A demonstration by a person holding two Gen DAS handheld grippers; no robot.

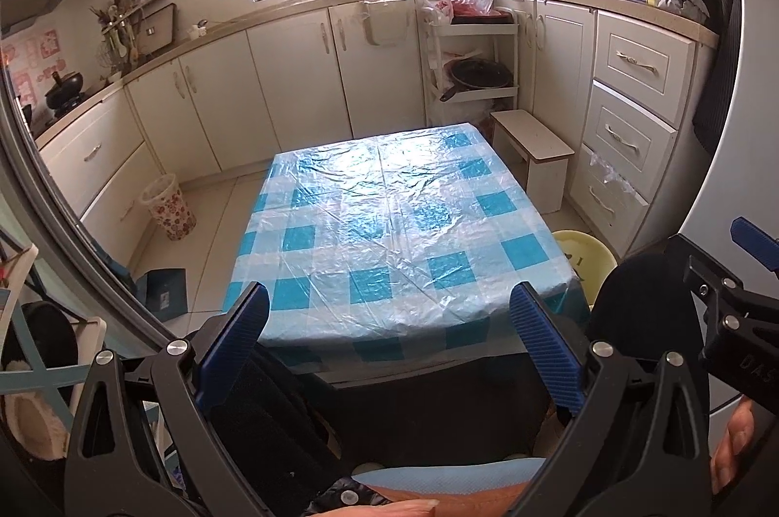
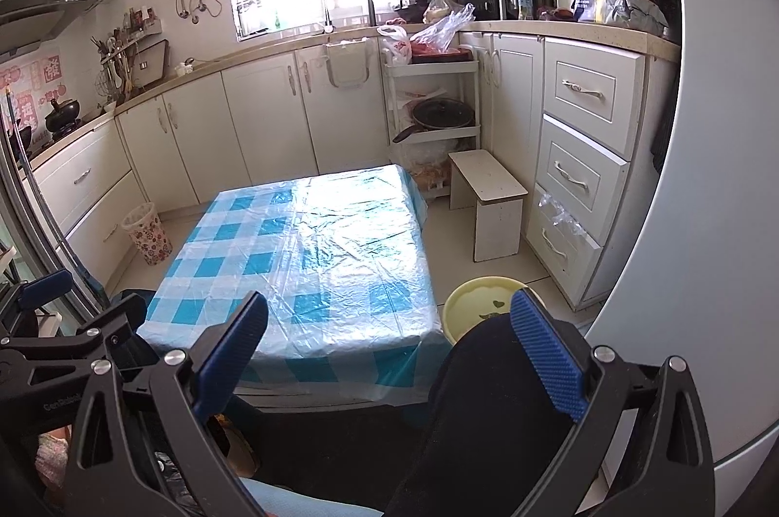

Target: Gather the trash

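1. Left hand-held gripper (image 1: 389, 337) held low at the near end of the bench (image 1: 389, 215), aimed forward and slightly down along its length; blue pads spread wide apart, nothing between them.
2. Right hand-held gripper (image 2: 389, 346) likewise low and level at the near edge, set toward the right corner of the bench (image 2: 302, 244); blue pads (image 2: 545, 351) wide apart, nothing gripped.
3. In the left wrist view, right hand-held gripper (image 1: 740, 273) visible at the right edge, just beside the left one, with bare fingers (image 1: 735, 444) wrapped around the handle below it.
4. In the right wrist view, left hand-held gripper (image 2: 53, 322) visible at the left edge, at about the same height.
5. Dark-trousered knee (image 2: 487, 395) rising between the right pads, close under the camera.
6. Bench draped in a blue-and-white checked cloth under a crinkled clear plastic sheet; no loose trash to be made out on top.
7. Flowered waste basket (image 1: 168, 205) with a liner standing on the floor to the left of the bench, against the lower cabinets (image 1: 292, 79), well apart from both hand-held grippers.
8. Yellow round stool (image 2: 487, 303) on the floor just beside the near right corner of the bench, and a small white step stool (image 2: 487, 200) farther back, near the drawers (image 2: 584, 127).
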